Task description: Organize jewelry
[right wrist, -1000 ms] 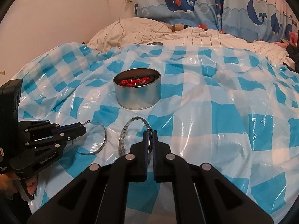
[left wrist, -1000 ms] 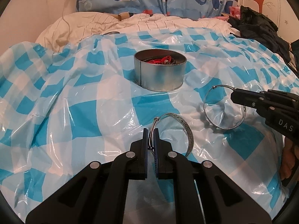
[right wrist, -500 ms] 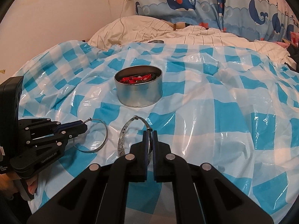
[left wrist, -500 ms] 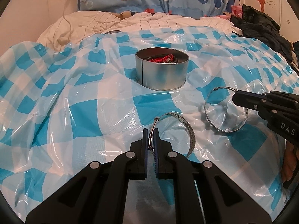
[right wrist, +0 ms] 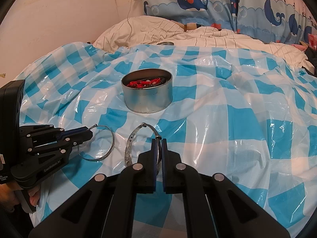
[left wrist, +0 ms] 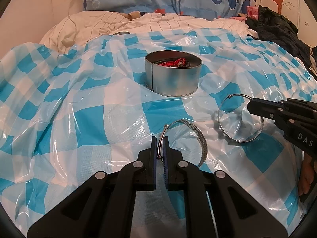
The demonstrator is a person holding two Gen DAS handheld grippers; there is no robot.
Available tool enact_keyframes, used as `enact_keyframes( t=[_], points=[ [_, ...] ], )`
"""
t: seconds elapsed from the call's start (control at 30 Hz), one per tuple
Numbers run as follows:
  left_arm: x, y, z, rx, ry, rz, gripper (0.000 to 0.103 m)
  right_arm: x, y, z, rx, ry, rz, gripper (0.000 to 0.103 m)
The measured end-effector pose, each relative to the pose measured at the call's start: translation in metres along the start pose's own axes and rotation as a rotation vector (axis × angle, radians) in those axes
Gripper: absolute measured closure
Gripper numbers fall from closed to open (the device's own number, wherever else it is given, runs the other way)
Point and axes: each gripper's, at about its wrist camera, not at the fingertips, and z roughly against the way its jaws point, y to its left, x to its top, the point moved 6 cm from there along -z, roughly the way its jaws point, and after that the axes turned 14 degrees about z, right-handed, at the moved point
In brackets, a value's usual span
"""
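Spread over the bed, a blue-checked plastic sheet (left wrist: 89, 119). Near centre, left hand-held gripper (left wrist: 159, 138) clamped shut on the thin wire part of the left bangle (left wrist: 202, 138), with the wide engraved band resting on the sheet. Just to the right, right hand-held gripper (left wrist: 250, 106) likewise closed on the rim of the right bangle (left wrist: 241, 141), tilted against the plastic. Farther back between them, an open round tin (left wrist: 174, 79) holding red beaded pieces.

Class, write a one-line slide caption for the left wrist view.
Left gripper clamps the near bangle, right gripper the far bangle, before a tin of red beads.
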Motion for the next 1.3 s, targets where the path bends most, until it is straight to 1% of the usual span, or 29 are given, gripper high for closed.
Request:
enact_keyframes(
  t=[0.3,0.43,0.63,0.77,0.93,1.0,1.2,1.3],
  points=[
    [0.0000,0.0031,-0.0018,0.003,0.003,0.002,0.097,-0.0001,0.0002,-0.0003,0.000,0.001,0.000,0.098],
    [-0.0012,0.0064,-0.0039,0.010,0.009,0.007,0.091,0.0002,-0.0002,-0.0002,0.000,0.001,0.000,0.098],
    [-0.0013,0.0060,-0.0047,0.016,0.011,0.008,0.087,0.0003,-0.0002,-0.0002,0.001,0.002,0.000,0.098],
    [-0.0020,0.0061,-0.0052,0.022,0.014,0.010,0.081,0.0001,0.0000,-0.0004,0.001,0.002,0.000,0.098],
    [-0.0026,0.0047,-0.0066,0.034,0.022,0.009,0.067,0.0004,-0.0003,-0.0003,0.001,0.002,0.000,0.098],
    [-0.0026,0.0043,-0.0072,0.036,0.025,0.009,0.064,0.0003,-0.0001,-0.0004,0.001,0.002,0.000,0.098],
    [-0.0035,0.0029,-0.0086,0.045,0.034,0.003,0.059,0.0003,-0.0004,-0.0004,0.001,0.003,0.000,0.098],
    [-0.0048,0.0003,-0.0095,0.040,0.038,-0.007,0.059,0.0004,-0.0005,-0.0004,0.001,0.003,-0.001,0.098]
  ],
)
